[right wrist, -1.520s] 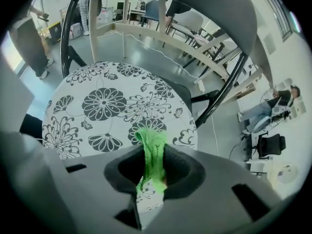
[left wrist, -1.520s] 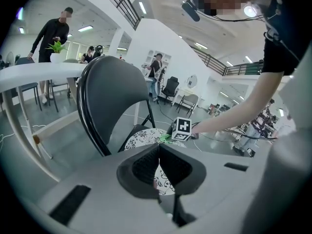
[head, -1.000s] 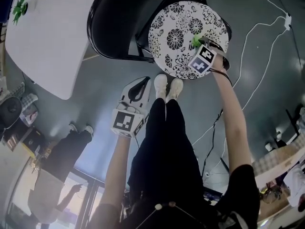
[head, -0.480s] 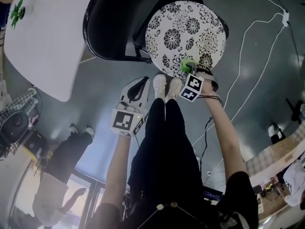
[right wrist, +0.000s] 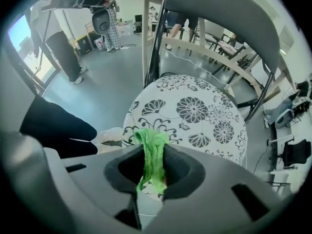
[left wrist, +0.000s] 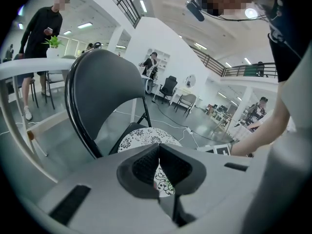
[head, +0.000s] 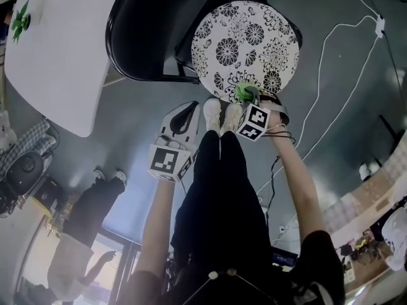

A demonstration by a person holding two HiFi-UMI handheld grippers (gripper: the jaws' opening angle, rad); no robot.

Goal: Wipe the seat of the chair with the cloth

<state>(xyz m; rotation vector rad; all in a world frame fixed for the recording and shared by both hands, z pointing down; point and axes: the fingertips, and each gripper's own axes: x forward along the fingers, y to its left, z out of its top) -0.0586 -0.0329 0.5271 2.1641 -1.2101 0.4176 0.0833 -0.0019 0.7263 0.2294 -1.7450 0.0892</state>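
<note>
head view: the right gripper (head: 245, 98) is pinching a green cloth (head: 242, 92) over the near rim of the chair's round flower-patterned seat (head: 245, 40), just beyond the person's white shoes (head: 222, 114). the left gripper (head: 185, 111) is hanging over the grey floor (head: 146, 116), apart from the chair, beside a white table (head: 57, 56).

left gripper view: the left gripper (left wrist: 157, 152) is pointing at the seat (left wrist: 144, 137) and the black backrest (left wrist: 105, 91), its jaws pressing together with nothing between them.

right gripper view: the right gripper (right wrist: 153, 165) jaws are clamping the green cloth (right wrist: 152, 152), whose bunched end is standing up against the seat (right wrist: 195, 111) front edge.
</note>
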